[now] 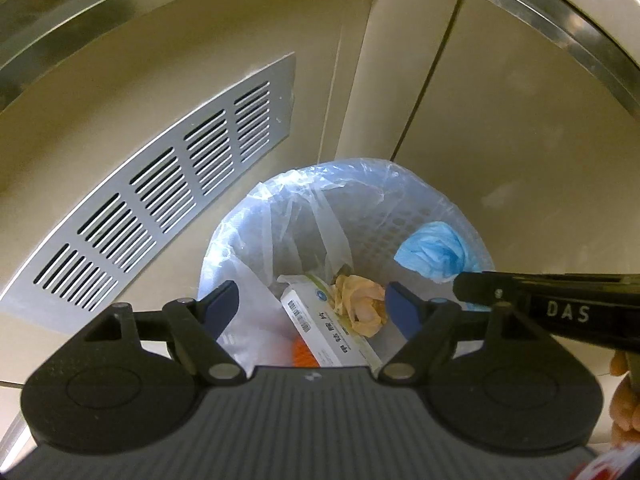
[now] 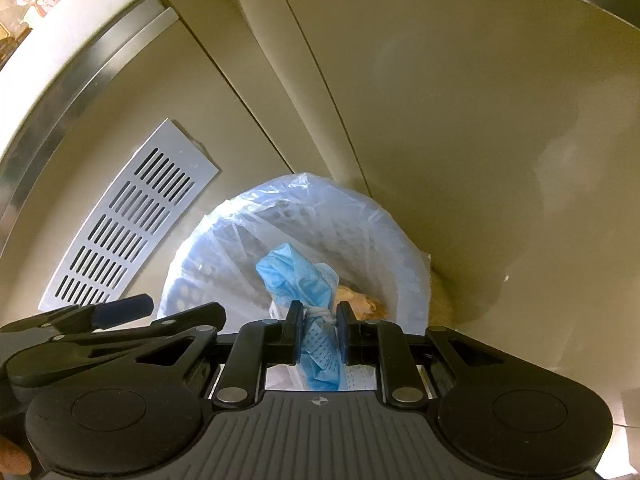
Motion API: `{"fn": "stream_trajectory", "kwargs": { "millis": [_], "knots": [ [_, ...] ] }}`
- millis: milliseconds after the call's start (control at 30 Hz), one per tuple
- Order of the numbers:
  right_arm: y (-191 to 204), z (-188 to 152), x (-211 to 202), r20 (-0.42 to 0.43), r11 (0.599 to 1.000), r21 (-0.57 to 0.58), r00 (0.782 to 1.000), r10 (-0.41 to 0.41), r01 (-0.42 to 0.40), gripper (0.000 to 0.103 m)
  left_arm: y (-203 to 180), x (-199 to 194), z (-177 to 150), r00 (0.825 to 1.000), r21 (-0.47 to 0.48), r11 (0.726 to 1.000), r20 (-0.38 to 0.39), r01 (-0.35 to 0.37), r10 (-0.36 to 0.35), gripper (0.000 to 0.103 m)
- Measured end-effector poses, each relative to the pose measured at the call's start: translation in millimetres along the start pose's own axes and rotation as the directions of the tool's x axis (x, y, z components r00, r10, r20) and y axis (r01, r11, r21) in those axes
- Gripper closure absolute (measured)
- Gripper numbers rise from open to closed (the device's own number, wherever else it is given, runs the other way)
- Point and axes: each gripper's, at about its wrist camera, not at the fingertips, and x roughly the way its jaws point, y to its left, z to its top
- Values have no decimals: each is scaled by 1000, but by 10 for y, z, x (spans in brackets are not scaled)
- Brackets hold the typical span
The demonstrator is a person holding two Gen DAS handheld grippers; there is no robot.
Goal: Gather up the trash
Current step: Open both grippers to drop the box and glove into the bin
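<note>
A perforated waste bin [image 1: 404, 216], lined with a clear plastic bag [image 2: 344, 216], is standing on the floor against beige cabinet panels [image 1: 500, 140]. Lying inside are a white carton [image 1: 324, 332] printed with a barcode and Chinese characters too small to read, a crumpled tan paper wad [image 1: 360, 300] and something orange [image 1: 302, 354]. The right gripper [image 2: 319, 334] is holding a crumpled blue face mask [image 2: 298, 276] above the bin, its fingers clamped on it. The left gripper [image 1: 312, 304] is hovering over the bin with fingers spread apart. "DAS" is showing on the right gripper's side. A slotted metal vent grille [image 1: 160, 200] is sitting beside the bin.
</note>
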Motion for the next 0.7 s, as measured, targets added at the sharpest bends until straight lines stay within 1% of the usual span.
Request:
{"fn": "stream_trajectory", "kwargs": {
  "millis": [267,333,367,400,500,700],
  "knots": [
    [83,32,90,24,1000,-11,1000,10,-9,85,76,-22,-18,1000,-18,1000,-7,-9,9,25],
    [101,47,124,23,1000,-14,1000,5,-5,72,82,-28,-13,1000,-19,1000,-5,-14,14,25],
    [110,51,133,28,1000,-17,1000,-12,12,58,87,-36,-11,1000,-21,1000,-3,-16,16,26],
    [108,53,133,38,999,-19,999,-26,27,52,100,-45,-6,1000,-26,1000,-1,-18,18,26],
    [74,66,115,48,1000,-11,999,10,-9,49,123,-68,7,1000,-29,999,-1,-16,16,26],
    [89,49,59,52,1000,-27,999,18,-16,46,100,-144,-4,1000,-24,1000,7,-17,18,26]
  ]
}}
